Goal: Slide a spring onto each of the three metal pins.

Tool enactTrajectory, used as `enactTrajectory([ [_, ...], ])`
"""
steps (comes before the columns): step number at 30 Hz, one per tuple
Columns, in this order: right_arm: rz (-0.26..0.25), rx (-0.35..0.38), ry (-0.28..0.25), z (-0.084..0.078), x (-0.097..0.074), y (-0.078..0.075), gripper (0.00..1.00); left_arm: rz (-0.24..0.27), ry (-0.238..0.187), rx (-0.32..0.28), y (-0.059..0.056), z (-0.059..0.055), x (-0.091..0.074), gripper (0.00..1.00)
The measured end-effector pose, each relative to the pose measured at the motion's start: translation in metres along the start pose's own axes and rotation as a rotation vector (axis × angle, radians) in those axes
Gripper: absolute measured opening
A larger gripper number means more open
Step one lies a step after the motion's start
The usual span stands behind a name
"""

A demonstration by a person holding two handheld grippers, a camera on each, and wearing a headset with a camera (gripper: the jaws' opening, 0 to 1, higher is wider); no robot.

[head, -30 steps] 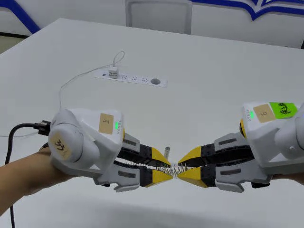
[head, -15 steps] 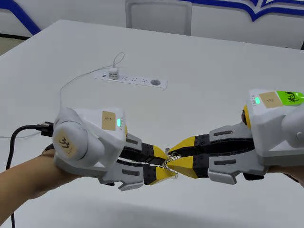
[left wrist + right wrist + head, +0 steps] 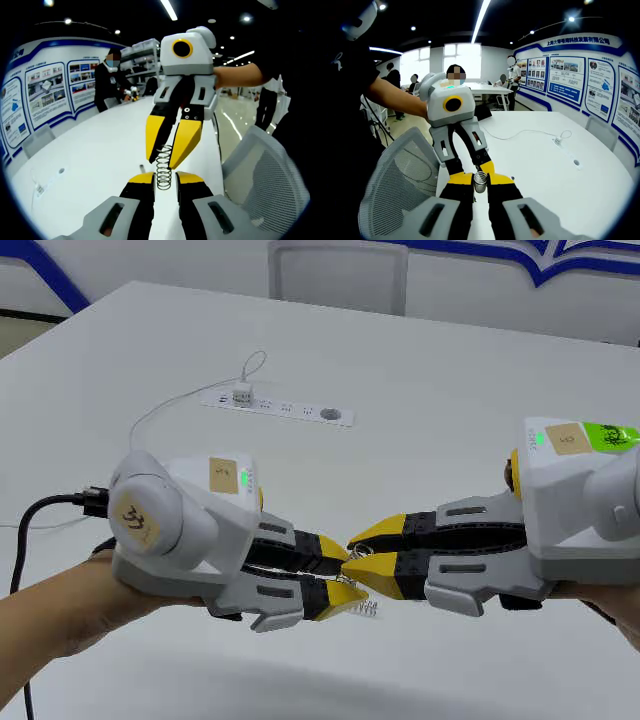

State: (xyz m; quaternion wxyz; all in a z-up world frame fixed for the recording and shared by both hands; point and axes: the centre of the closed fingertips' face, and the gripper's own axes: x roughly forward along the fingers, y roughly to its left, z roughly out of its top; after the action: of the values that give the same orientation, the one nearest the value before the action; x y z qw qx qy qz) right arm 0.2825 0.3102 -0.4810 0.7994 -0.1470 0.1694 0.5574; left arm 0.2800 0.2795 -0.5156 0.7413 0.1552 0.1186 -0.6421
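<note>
One smooth white table [image 3: 420, 420] lies under us. Over it our boxy white left gripper [image 3: 165, 179] pinches a thin coiled wire spring [image 3: 163, 167]. Its long axis runs along those jaws, pointing into the right gripper [image 3: 481, 180], whose yellow-tipped jaws sit narrowly spread around it. We can't tell if they grip.

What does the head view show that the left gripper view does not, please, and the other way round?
The head view adds the black cable plugged into the left hand-held gripper, that gripper's white casing with its paper label, and the person's left forearm. The left gripper view adds wall display boards, a standing person and a mesh chair back. Both share the spring caught between the two pairs of jaws, the right hand-held gripper and the white table.
</note>
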Motion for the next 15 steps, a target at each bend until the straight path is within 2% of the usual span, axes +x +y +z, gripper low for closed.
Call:
enactTrajectory([
  [3, -0.001, -0.002, -0.010, 0.004, -0.001, -0.002, 0.10, 0.024, 0.022, -0.002, 0.003, -0.005, -0.001, 0.30],
  [7, -0.014, -0.018, -0.004, 0.006, -0.003, -0.007, 0.10, 0.033, 0.014, -0.008, 0.003, -0.007, -0.004, 0.38],
  [12, -0.080, -0.009, 0.018, 0.001, -0.016, -0.033, 0.10, 0.071, -0.012, -0.029, 0.007, -0.003, -0.012, 0.51],
  [15, -0.148, 0.014, 0.043, -0.008, -0.028, -0.055, 0.10, 0.085, -0.065, -0.067, 0.010, 0.005, -0.019, 0.55],
])
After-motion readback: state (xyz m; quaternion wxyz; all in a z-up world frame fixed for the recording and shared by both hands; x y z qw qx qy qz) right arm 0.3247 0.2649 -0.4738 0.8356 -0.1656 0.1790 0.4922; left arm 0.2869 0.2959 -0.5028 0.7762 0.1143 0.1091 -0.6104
